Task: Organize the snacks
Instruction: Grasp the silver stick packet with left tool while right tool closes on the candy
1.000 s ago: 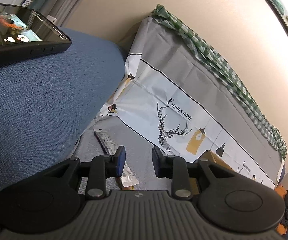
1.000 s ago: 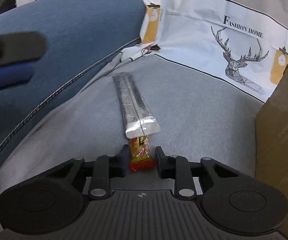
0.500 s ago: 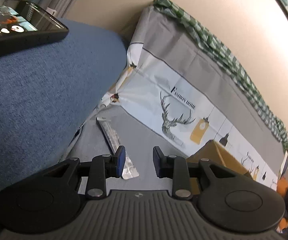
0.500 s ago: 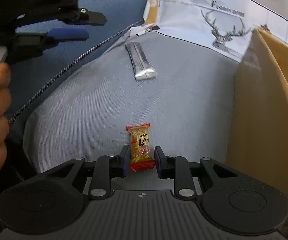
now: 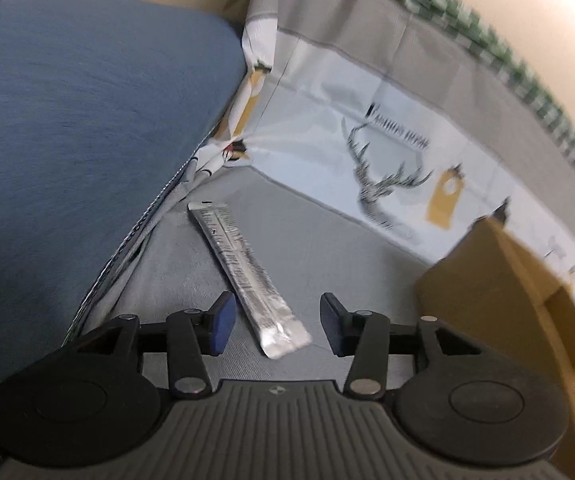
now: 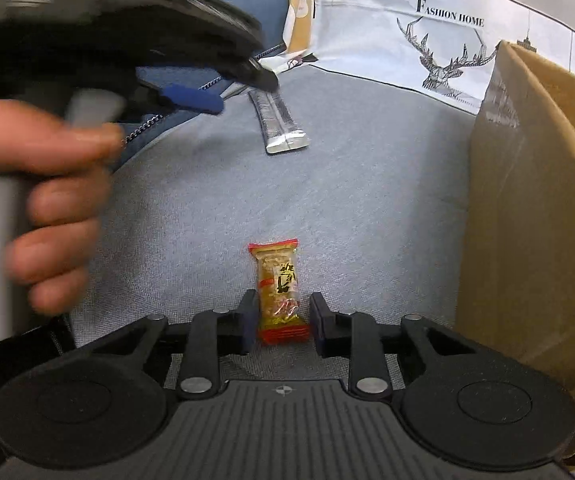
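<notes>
Left tongs (image 5: 273, 322) just widened, straddling silver sachet (image 5: 243, 276) unclamped; right tongs (image 6: 280, 322) grip candy (image 6: 279, 292). Risk: thin sachet slips flat beside box (image 6: 535, 200).

blue cushion (image 5: 79, 128) beside deer-print cloth (image 5: 387, 152), green checked fabric (image 5: 527, 76) above

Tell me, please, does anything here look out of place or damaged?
Nothing looks damaged or spilled. One silver stick packet lies loose and askew on the grey cushion, outside the cardboard box; the open left gripper, its jaws just widened, straddles its near end. The right gripper holds a red-and-gold snack.
</notes>
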Tool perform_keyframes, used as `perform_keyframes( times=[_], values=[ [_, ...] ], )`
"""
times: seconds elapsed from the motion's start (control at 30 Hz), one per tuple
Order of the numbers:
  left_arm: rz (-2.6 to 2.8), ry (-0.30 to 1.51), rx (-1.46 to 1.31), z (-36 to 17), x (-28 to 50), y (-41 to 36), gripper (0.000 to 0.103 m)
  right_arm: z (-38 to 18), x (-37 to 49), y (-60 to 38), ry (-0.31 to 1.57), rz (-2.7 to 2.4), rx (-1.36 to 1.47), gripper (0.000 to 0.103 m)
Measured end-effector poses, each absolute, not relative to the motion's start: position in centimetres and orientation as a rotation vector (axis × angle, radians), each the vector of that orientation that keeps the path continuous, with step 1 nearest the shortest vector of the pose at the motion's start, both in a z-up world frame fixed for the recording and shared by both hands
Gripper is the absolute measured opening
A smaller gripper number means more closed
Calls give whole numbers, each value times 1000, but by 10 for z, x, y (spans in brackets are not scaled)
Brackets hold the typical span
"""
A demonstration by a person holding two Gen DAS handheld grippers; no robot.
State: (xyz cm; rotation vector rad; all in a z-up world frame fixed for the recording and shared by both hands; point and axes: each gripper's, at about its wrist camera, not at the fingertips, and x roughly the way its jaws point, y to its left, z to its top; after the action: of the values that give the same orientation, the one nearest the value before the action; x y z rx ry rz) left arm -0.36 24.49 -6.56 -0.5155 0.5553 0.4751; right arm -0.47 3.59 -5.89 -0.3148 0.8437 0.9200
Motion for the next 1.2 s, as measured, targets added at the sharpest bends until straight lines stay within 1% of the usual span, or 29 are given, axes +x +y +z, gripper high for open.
perform_keyframes(
  times=[0.03,0.1,0.17,0.33,0.37,0.4,0.43,0.47,0.5,0.6,0.73,0.9,1.0,1.2],
  values=[
    [486,574,-498,-69,7,248,60,-58,-4,36,849,915,-306,28],
    [510,613,-460,-76,26,255,72,-57,-4,36,856,908,-295,28],
    [541,661,-442,-82,42,261,74,-57,-5,37,856,903,-299,28],
    [597,748,-366,-92,69,263,74,-58,-5,39,857,891,-303,28],
    [609,763,-330,-92,72,259,67,-59,-4,38,859,890,-298,28],
    [620,777,-292,-92,74,256,54,-59,-3,38,862,888,-293,28],
    [627,786,-258,-92,73,252,45,-59,-2,37,865,885,-289,28],
    [625,789,-240,-91,71,250,34,-59,-1,37,866,883,-286,28],
    [615,798,-234,-90,68,248,29,-60,-1,37,867,880,-283,28],
    [578,822,-262,-83,52,246,25,-60,-4,36,858,879,-288,28],
    [525,832,-312,-66,18,241,25,-59,-9,33,848,880,-277,28],
    [410,905,-389,-58,-32,230,24,-53,-11,26,853,888,-241,28],
    [364,869,-431,-49,-55,227,24,-51,-14,24,862,893,-230,28],
    [341,888,-492,-52,-63,228,26,-50,-23,20,876,900,-250,28]
  ],
)
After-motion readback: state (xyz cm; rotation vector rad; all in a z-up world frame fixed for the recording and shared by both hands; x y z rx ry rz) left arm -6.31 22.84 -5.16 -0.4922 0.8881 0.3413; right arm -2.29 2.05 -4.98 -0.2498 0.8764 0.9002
